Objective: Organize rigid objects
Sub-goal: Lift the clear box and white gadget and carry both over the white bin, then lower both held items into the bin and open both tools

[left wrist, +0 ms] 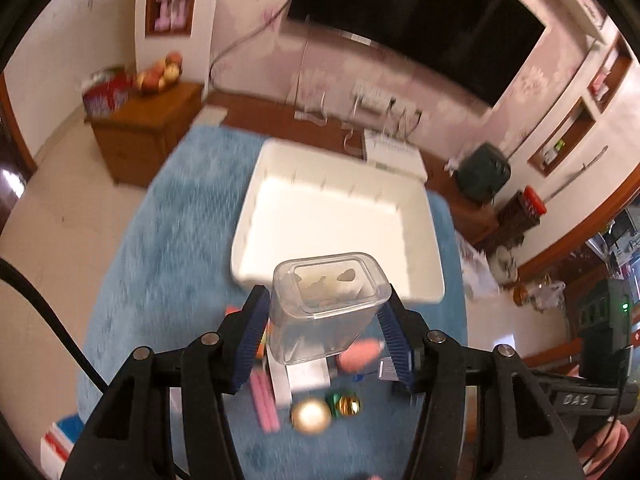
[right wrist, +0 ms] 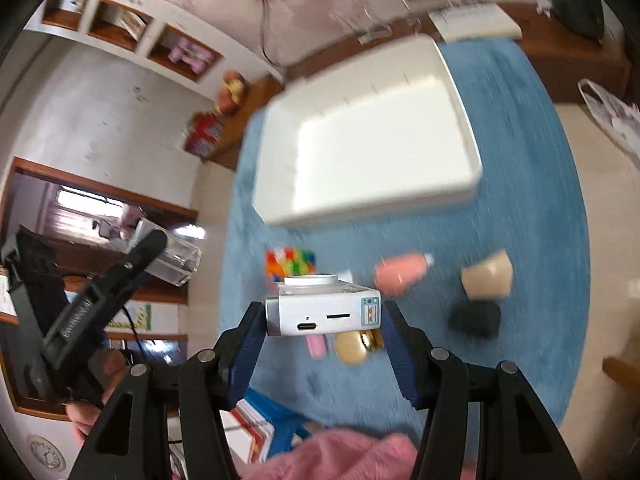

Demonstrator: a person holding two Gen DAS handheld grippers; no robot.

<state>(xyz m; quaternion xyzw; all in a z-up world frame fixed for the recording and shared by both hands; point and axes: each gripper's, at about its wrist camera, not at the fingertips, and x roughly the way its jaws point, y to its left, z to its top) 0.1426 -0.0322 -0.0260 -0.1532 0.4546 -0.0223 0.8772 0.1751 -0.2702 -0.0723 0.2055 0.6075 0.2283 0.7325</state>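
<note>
Left gripper (left wrist: 325, 322): closed on a clear box (left wrist: 326, 306), blue pads against both its sides; box held above the rug, open end facing the camera.
Right gripper (right wrist: 324, 316): closed on a white camera (right wrist: 323, 307), pads on its two ends, lens ring up, ports facing the viewer.
Near items, left view: pink bar (left wrist: 264, 402), gold ball (left wrist: 311, 416) and green-gold foil piece (left wrist: 345, 402) lie close together on the rug below the box.
Rug (right wrist: 532, 208): blue, shaggy, round-edged, carrying all loose items.
Mid items, right view: colourful cube (right wrist: 291, 264) left; pink bottle (right wrist: 400, 272) lying on its side, centre; tan block (right wrist: 488, 276) right, with a black item (right wrist: 475, 318) just nearer than it.
Tray (right wrist: 360, 208): white, shallow, on the far part of the rug; nothing visible inside.
Image quality: motion blur; small details uncertain.
Far: dark screen (left wrist: 420, 16) on the wall behind the tray.
</note>
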